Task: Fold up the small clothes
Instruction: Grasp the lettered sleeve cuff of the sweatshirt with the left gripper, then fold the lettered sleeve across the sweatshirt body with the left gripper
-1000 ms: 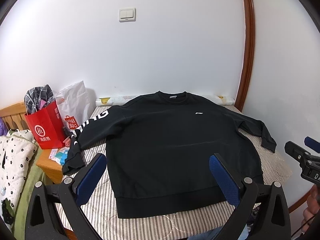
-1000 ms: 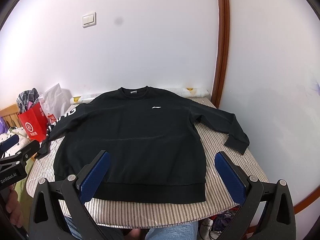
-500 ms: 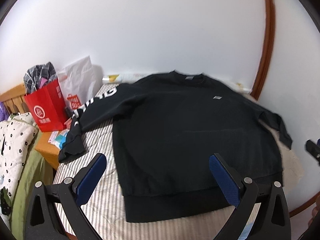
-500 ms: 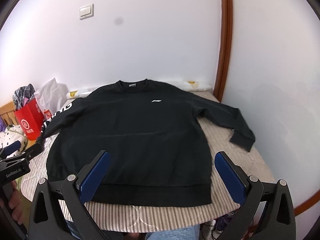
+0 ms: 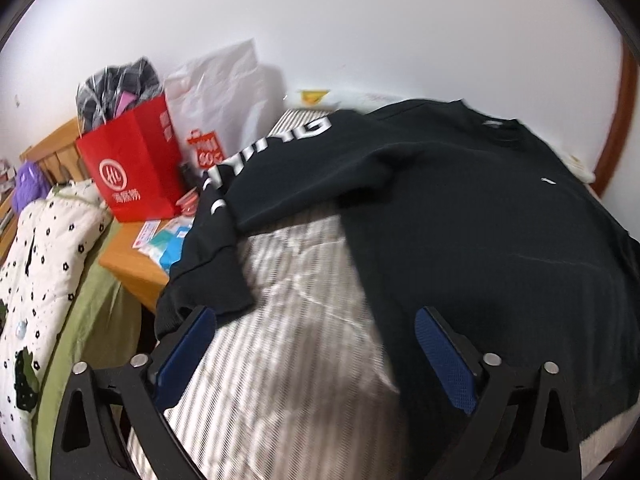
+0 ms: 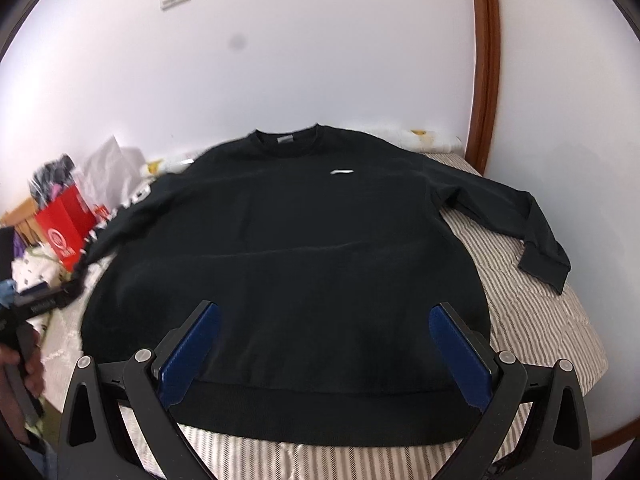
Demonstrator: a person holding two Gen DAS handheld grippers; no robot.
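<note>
A black sweatshirt (image 6: 288,264) lies flat, front up, on a striped bed cover (image 6: 532,320). It also shows in the left wrist view (image 5: 480,220). Its left sleeve with white letters (image 5: 280,148) runs off the bed's left side, the cuff (image 5: 204,292) hanging at the edge. Its right sleeve (image 6: 520,216) lies spread on the cover. My left gripper (image 5: 316,344) is open and empty, low over the striped cover near that cuff; it also shows at the left edge of the right wrist view (image 6: 40,304). My right gripper (image 6: 324,340) is open and empty above the sweatshirt's hem.
A red paper bag (image 5: 132,168) and a white plastic bag (image 5: 224,108) stand on a wooden bedside stand (image 5: 132,256) left of the bed. A spotted quilt (image 5: 36,272) lies further left. A white wall and a brown door frame (image 6: 486,60) bound the back and right.
My left gripper has swung left and down toward the left sleeve cuff. My right gripper has moved closer and lower over the hem. Both stay open.
</note>
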